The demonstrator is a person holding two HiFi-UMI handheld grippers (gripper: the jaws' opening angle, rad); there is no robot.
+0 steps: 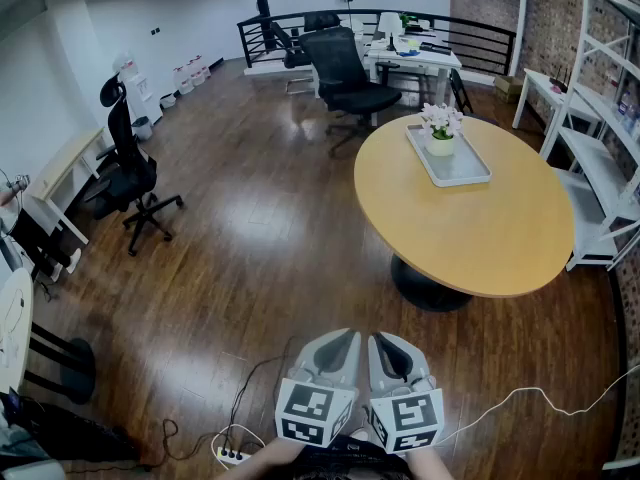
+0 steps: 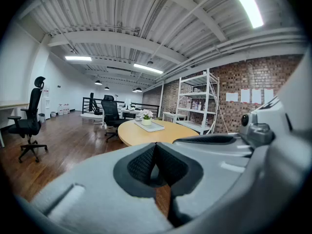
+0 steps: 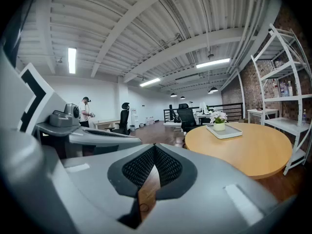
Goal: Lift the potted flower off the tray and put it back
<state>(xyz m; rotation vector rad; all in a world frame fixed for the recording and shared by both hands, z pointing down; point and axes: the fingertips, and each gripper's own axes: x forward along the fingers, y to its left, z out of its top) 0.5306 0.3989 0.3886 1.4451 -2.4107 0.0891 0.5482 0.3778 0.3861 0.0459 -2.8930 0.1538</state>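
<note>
A small potted flower [image 1: 441, 128] with white blooms in a pale pot stands at the far end of a light grey tray [image 1: 452, 163] on the round wooden table [image 1: 470, 223]. It also shows far off in the left gripper view as the potted flower [image 2: 146, 117] and in the right gripper view as the potted flower [image 3: 219, 119] on the tray [image 3: 225, 131]. My left gripper [image 1: 347, 337] and right gripper [image 1: 382, 339] are held side by side low over the floor, well short of the table. Both are shut with nothing between the jaws.
Black office chairs stand behind the table [image 1: 345, 78] and at the left [image 1: 130, 168]. A white shelf rack [image 1: 600, 138] stands right of the table. A power strip with cables [image 1: 232, 455] lies on the wooden floor near me. A person [image 3: 86, 112] stands far off.
</note>
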